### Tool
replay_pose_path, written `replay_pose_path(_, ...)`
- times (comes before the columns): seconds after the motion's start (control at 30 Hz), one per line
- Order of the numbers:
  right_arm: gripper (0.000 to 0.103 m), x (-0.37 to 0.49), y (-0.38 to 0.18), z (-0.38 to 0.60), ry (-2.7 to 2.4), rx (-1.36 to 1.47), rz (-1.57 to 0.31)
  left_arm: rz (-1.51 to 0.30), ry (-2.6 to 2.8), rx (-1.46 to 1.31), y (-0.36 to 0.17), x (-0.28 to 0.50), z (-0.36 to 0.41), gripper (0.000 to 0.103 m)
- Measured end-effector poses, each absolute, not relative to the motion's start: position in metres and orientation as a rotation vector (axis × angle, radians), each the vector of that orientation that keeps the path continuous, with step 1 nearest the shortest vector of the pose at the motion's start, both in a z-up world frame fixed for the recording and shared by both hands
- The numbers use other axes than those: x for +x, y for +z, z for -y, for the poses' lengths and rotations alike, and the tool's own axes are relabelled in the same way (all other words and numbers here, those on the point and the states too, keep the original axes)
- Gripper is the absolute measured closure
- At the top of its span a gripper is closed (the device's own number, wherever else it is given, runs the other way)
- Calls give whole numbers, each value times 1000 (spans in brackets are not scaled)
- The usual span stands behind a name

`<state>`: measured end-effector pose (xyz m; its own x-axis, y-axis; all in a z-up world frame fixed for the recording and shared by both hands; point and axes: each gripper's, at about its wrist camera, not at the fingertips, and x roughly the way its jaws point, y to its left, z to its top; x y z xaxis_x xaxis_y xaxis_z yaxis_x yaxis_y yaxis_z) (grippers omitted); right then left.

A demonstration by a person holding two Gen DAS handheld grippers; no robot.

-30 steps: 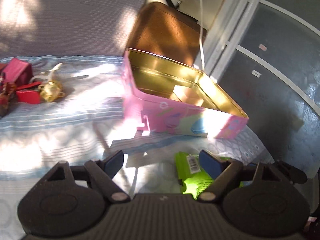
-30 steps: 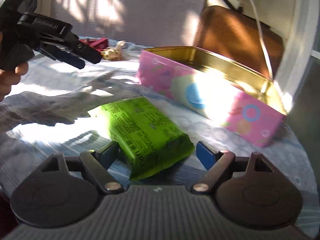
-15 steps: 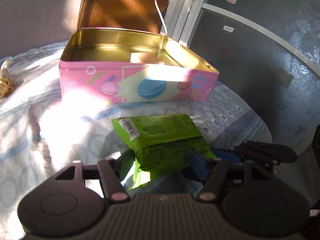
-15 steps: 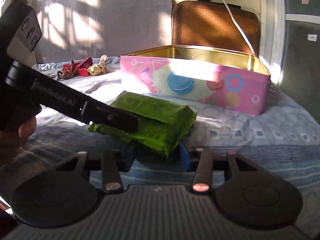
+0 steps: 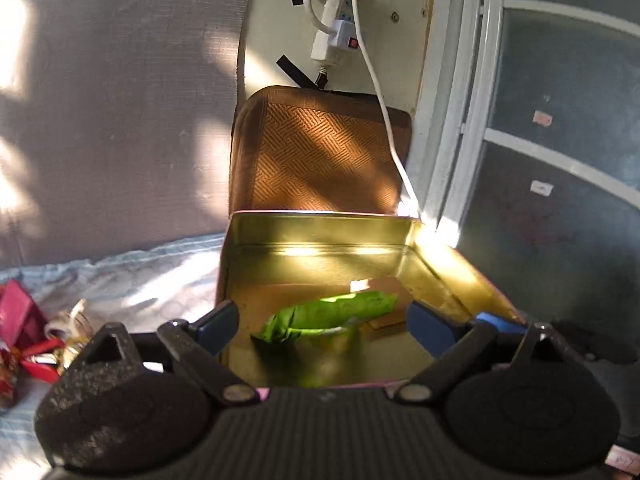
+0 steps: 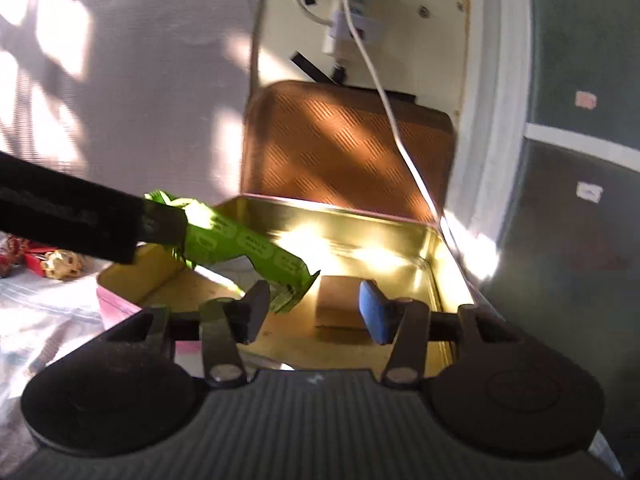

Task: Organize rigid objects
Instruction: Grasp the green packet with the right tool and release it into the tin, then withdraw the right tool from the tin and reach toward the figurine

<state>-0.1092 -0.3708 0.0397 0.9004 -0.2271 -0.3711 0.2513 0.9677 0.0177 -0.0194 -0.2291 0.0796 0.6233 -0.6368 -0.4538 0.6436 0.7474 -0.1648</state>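
Left wrist view
Packet: the green packet (image 5: 332,312) sits low inside the open tin (image 5: 320,232), over its gold floor and beside a small brown box (image 5: 386,286). I cannot tell whether it rests on the floor.
Doing it well: the step looks like dropping the packet into the tin. Let it lie flat next to the box, not across it, then lift straight up clear of the rim.
Left gripper (image 5: 322,318): fingers spread wide, one on each side of the packet, with no pad pressing on it.
Around: the sheet (image 5: 140,280) and red trinkets (image 5: 20,320) lie to the left. A brown woven case (image 5: 320,152) stands behind the tin, and a white cable (image 5: 384,120) hangs over it.

Right wrist view
Packet: it slants down over the tin. Its upper end is under the left gripper's dark finger, and its lower corner is just beside the right gripper's left finger.
Doing it well: keep this tool back from the falling corner so that the packet does not catch on it or tip onto the rim.
Right gripper (image 6: 316,300): fingers apart over the tin and holding nothing. Whether the packet brushes the left finger is unclear.
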Motion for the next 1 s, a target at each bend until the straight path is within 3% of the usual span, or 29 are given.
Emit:
replay_pose_path(0.4, 52, -222, 1, 339, -161, 429, -457, -583, -695, -33, 30, -59, 187, 6)
replay_pose_path(1.0, 51, -261, 0, 309, -205, 390, -466, -583, -529, 26, -3, -81, 158, 5)
